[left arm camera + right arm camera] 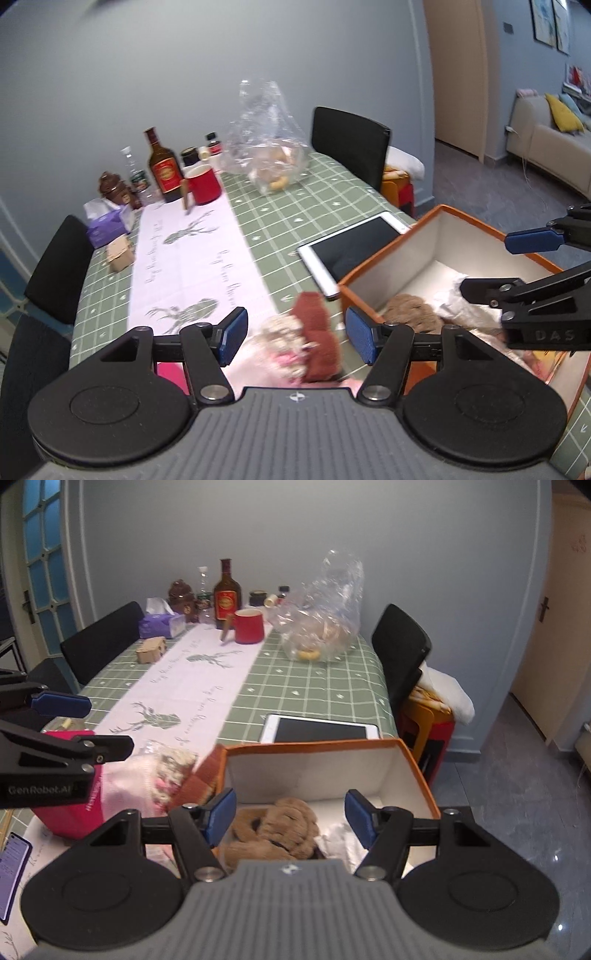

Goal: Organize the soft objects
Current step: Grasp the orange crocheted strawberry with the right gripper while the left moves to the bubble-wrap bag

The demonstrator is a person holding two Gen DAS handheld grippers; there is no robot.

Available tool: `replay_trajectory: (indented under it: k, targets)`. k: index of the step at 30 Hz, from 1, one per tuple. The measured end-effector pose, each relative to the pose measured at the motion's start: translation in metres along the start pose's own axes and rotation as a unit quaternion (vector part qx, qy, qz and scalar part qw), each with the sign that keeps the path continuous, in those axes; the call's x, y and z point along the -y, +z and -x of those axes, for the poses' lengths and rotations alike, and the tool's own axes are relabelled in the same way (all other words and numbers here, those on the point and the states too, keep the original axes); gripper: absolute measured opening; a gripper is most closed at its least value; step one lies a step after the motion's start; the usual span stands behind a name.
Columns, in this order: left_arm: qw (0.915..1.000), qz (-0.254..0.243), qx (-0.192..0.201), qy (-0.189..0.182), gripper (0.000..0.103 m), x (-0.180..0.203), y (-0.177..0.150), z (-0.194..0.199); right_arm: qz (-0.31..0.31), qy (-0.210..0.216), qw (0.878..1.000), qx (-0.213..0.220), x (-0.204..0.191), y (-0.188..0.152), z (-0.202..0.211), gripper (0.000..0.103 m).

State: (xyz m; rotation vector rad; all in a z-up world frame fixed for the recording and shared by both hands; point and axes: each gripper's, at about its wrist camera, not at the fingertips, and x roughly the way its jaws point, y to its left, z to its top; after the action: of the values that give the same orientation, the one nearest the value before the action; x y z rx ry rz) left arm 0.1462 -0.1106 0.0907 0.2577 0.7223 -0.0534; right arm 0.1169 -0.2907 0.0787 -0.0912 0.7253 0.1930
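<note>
My left gripper (297, 336) is open above a pile of soft things at the table's near edge: a reddish-brown plush (314, 332), a floral cloth piece (282, 332) and a pink cloth (251, 365). Its pads press on none of them. An orange box (388, 251) with white inner walls stands just right of the pile. My right gripper (291, 816) hangs open over this box (314, 746), with nothing between its pads. Inside lie a tan plush (277, 830) and a white soft item (340, 838). Each view shows the other gripper's fingers (532, 240) (61, 703) at its side.
A white tablet (317, 731) lies on the green checked tablecloth behind the box. A red mug (249, 626), a brown bottle (226, 598), a tissue box (160, 624) and a clear plastic bag (325, 620) stand at the far end. Black chairs (402, 650) flank the table. A phone (13, 867) lies near left.
</note>
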Motion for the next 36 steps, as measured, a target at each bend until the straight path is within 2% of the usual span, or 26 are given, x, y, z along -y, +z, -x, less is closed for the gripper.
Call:
replay_trajectory:
  k: [3, 8, 12, 16, 20, 27, 31, 33, 36]
  targets:
    - [0.9998, 0.019, 0.001, -0.003, 0.077, -0.022, -0.020, 0.003, 0.023, 0.007, 1.000, 0.005, -0.020, -0.003, 0.003, 0.065]
    - [0.9993, 0.031, -0.013, -0.018, 0.077, -0.035, -0.077, -0.006, 0.068, 0.017, 0.997, -0.002, -0.046, -0.017, 0.005, 0.065]
    - [0.9988, 0.036, -0.022, -0.025, 0.077, -0.041, -0.112, -0.007, 0.081, 0.049, 0.996, -0.004, -0.060, -0.031, 0.006, 0.065]
    - [0.9990, 0.018, -0.032, -0.025, 0.077, -0.046, -0.137, -0.003, 0.112, 0.053, 0.992, -0.025, -0.083, -0.048, -0.006, 0.065]
    - [0.9976, 0.014, -0.053, -0.042, 0.077, -0.047, -0.160, -0.010, 0.116, 0.054, 0.990, -0.062, -0.100, -0.060, -0.025, 0.058]
    - [0.9953, -0.001, -0.077, -0.059, 0.077, -0.043, -0.183, -0.017, 0.142, 0.016, 0.982, -0.120, -0.121, -0.084, -0.063, 0.050]
    - [0.9938, -0.007, -0.086, -0.069, 0.077, -0.043, -0.192, -0.016, 0.174, -0.019, 0.978, -0.116, -0.133, -0.091, -0.071, 0.054]
    - [0.9933, -0.009, -0.090, -0.072, 0.077, -0.044, -0.194, -0.017, 0.190, -0.019, 0.976, -0.109, -0.139, -0.093, -0.071, 0.048]
    - [0.9931, -0.011, -0.092, -0.072, 0.077, -0.046, -0.194, -0.016, 0.239, -0.031, 0.965, -0.105, -0.155, -0.101, -0.074, 0.047]
